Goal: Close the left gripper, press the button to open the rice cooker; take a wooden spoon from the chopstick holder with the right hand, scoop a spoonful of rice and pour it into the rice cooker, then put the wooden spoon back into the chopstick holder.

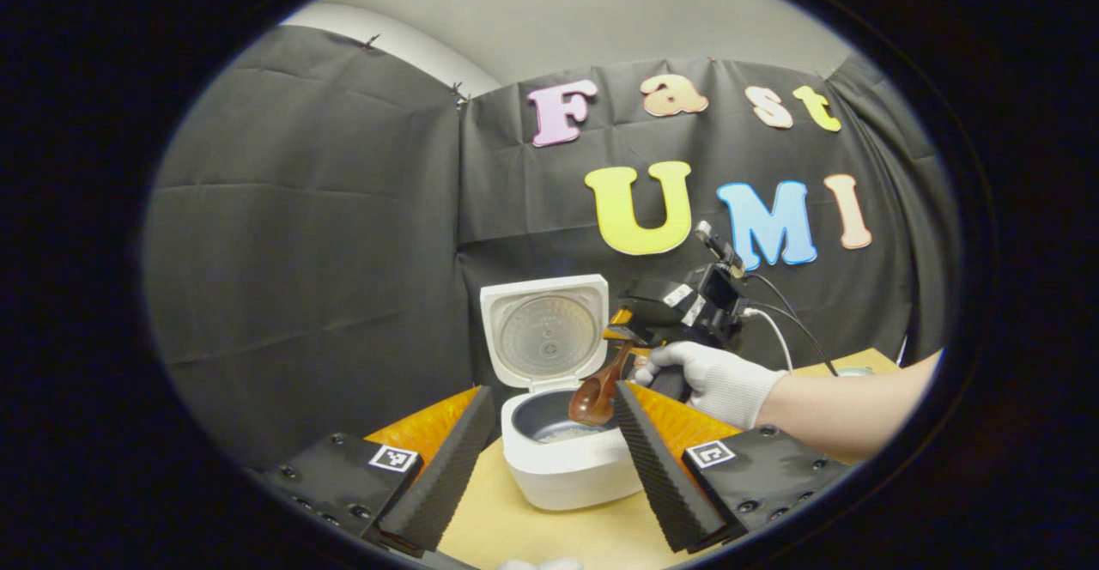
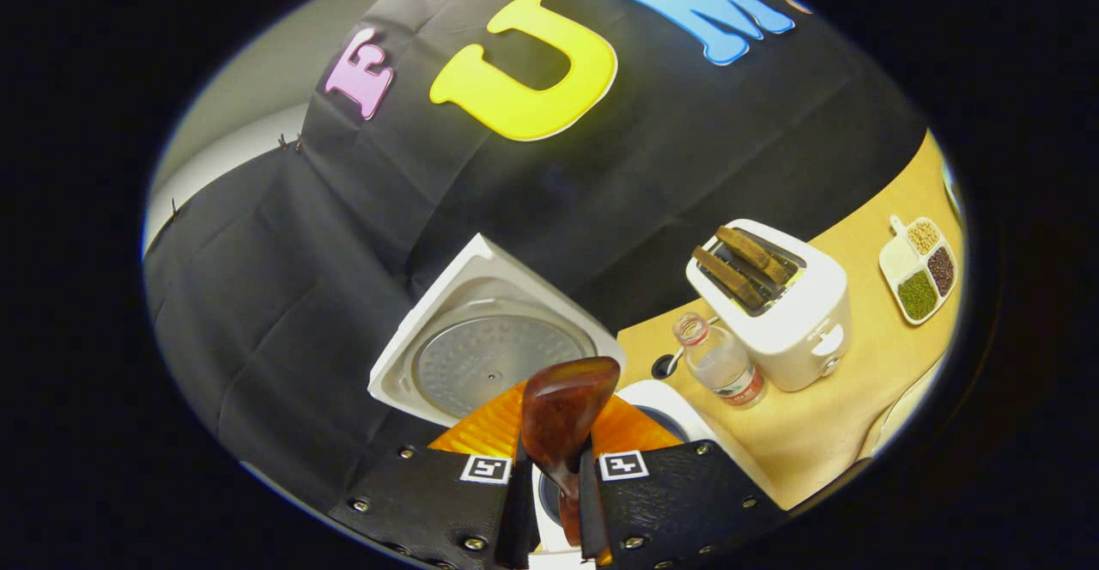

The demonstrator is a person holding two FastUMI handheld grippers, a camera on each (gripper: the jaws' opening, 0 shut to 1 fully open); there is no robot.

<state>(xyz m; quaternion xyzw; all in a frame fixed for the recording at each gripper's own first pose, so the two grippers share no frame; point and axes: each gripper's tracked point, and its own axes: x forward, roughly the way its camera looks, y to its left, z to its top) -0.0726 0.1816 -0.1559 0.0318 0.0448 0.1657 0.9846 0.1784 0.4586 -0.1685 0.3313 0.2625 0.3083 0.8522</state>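
Rice cooker (image 1: 562,458): white, on the tan table (image 1: 532,536), straight ahead in the left gripper view, between that gripper's two fingers; lid (image 1: 543,330) swung up and standing upright at the far side, its ribbed metal inner plate facing the camera.
Inner pot (image 1: 549,420): dark, with a little white rice (image 1: 573,434) on the bottom.
Wooden spoon (image 1: 598,394): reddish brown, handle up and to the right, bowl tipped down over the right part of the open pot, just above the rice.
Right gripper (image 1: 625,338): held by a hand in a white glove (image 1: 713,379) reaching in from the right; clamped on the spoon handle. In the right gripper view its two fingers press on the handle from both sides and the back of the spoon bowl (image 2: 567,411) rises between them.
Left gripper (image 1: 545,458): low and near, fingers spread well apart with nothing between them but the cooker beyond.
Toaster (image 2: 777,304): white, two brown slices in its slots, right of the cooker.
Plastic bottle (image 2: 719,368): clear, uncapped, between cooker and toaster.
Divided dish (image 2: 919,269): far right of the table, holding green, dark and pale grains in separate compartments.
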